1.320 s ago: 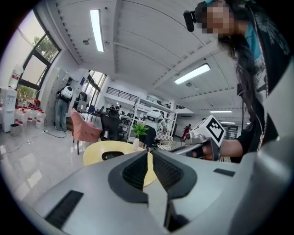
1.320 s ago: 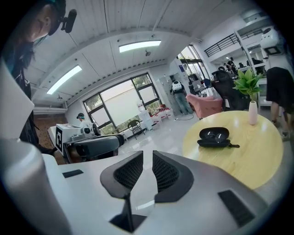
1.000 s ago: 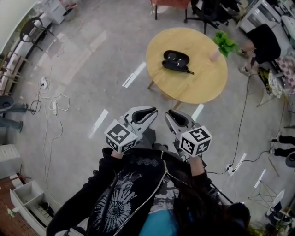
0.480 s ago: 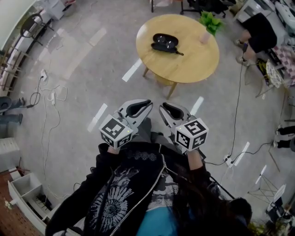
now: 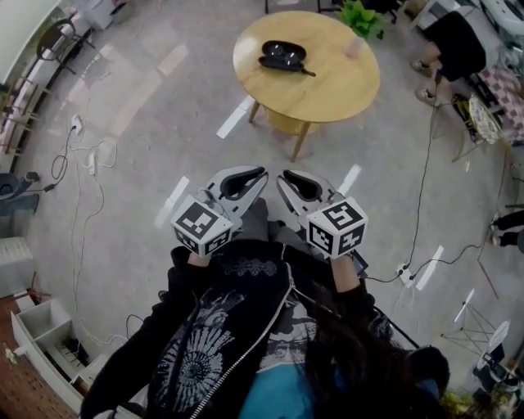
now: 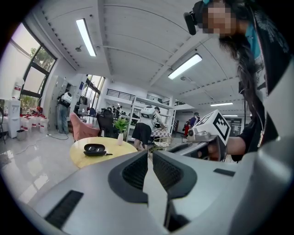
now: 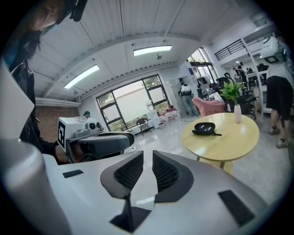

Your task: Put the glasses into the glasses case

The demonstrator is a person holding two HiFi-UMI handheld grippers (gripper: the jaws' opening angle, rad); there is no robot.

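Note:
A black glasses case (image 5: 286,51) lies open on the round wooden table (image 5: 327,86) far ahead, with dark glasses (image 5: 280,64) on the tabletop just in front of it. Both grippers hang side by side before my chest, well short of the table. My left gripper (image 5: 261,173) is shut and empty, and my right gripper (image 5: 281,175) is shut and empty too. The left gripper view shows the case (image 6: 94,148) beyond the jaws of the left gripper (image 6: 149,154). The right gripper view shows the case (image 7: 205,127) past the right gripper (image 7: 148,157).
A green plant (image 5: 360,16) in a pale vase (image 5: 354,47) stands at the table's far edge. A person (image 5: 454,49) sits beyond the table at right. Cables (image 5: 86,164) and a power strip (image 5: 404,274) lie on the grey floor. White tape strips (image 5: 236,117) mark the floor.
The table with the case has slid up and to the left in the head view. Both grippers stay together in front of my chest, their jaws unchanged.

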